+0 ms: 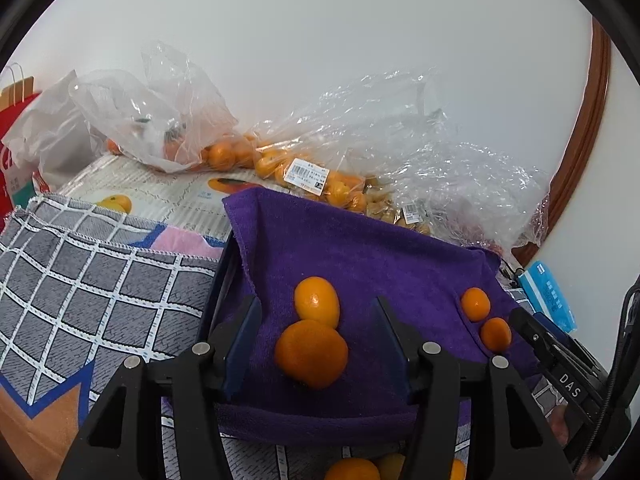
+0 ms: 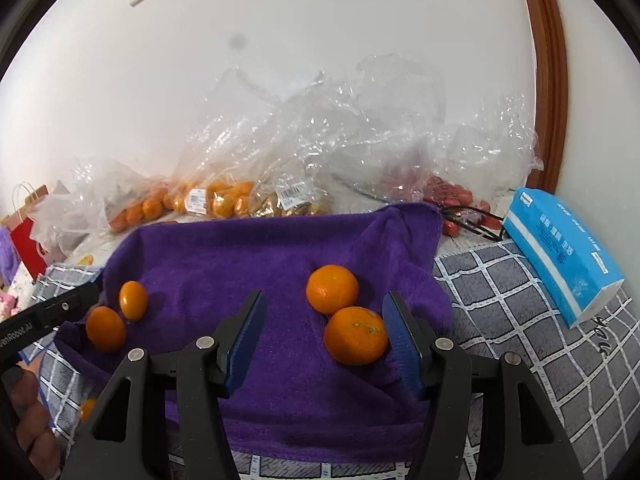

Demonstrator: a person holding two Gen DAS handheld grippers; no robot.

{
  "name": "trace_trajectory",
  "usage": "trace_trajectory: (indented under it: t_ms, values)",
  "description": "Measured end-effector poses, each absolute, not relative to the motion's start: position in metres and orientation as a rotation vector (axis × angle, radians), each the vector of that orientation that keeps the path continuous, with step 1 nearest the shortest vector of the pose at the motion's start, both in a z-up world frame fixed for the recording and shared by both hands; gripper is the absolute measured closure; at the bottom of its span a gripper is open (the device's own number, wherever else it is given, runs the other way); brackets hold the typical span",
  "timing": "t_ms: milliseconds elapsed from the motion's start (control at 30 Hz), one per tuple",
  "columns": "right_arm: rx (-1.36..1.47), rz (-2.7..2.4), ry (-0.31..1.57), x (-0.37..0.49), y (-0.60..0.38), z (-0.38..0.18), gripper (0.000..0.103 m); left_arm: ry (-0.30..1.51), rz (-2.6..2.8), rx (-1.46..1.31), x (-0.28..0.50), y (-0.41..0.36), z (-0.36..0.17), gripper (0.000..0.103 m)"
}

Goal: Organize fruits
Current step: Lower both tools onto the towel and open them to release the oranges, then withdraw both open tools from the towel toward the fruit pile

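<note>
Both tongs stand released over the purple terry towel [image 1: 360, 248]: the left gripper [image 1: 316, 344] straddles a round orange mandarin [image 1: 311, 354] at centre frame; the right gripper [image 2: 323, 336] has another mandarin [image 2: 355, 335] beside its right pad, untouched.

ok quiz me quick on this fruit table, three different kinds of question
1. How many oranges lie on the purple towel?
2. True or false: the left claw stands open, with two oranges between its fingers and neither one pressed.
3. In the right wrist view, what lies to the right of the towel on the checked cloth?
A. a blue tissue pack
B. a red paper bag
C. a glass bowl

Key: 1. four; 2. true; 3. A
</note>
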State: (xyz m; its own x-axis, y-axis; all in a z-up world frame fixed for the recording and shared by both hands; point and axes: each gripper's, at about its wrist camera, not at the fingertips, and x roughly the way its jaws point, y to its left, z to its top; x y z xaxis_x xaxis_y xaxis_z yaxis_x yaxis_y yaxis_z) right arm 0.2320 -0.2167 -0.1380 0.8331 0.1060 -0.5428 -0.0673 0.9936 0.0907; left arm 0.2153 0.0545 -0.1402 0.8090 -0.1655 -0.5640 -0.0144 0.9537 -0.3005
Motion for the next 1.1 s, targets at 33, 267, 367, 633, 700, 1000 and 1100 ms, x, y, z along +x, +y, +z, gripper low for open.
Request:
trace_trajectory:
  t_ms: [33, 267, 367, 633, 700, 1000, 1100]
  values:
    - [0.073, 0.091, 0.576, 0.231, -0.218, -0.138, 0.043, 0.616, -0.080, -0.294, 0.214, 0.053, -0.139, 0.048]
    - [0.050, 0.055, 0.531, 0.224, -0.215, -0.132, 0.043, 0.565, -0.069, -0.241, 0.204, 0.042, -0.134, 0.049]
    - [0.008, 0.067, 0.555, 0.224, -0.210, -0.132, 0.043, 0.549, -0.058, -0.218, 0.201, 0.039, -0.133, 0.049]
    - [0.009, 0.119, 0.531, 0.212, -0.208, -0.120, 0.043, 0.519, -0.068, -0.220, 0.191, 0.043, -0.125, 0.049]
    - [0.034, 0.119, 0.545, 0.207, -0.210, -0.116, 0.043, 0.518, -0.059, -0.233, 0.189, 0.047, -0.124, 0.049]
    - [0.111, 0.155, 0.728, 0.177, -0.194, -0.133, 0.043, 0.563, -0.030, -0.312, 0.192, 0.066, -0.130, 0.048]
    - [0.093, 0.196, 0.740, 0.165, -0.179, -0.140, 0.050, 0.566, -0.026, -0.341, 0.191, 0.074, -0.129, 0.048]
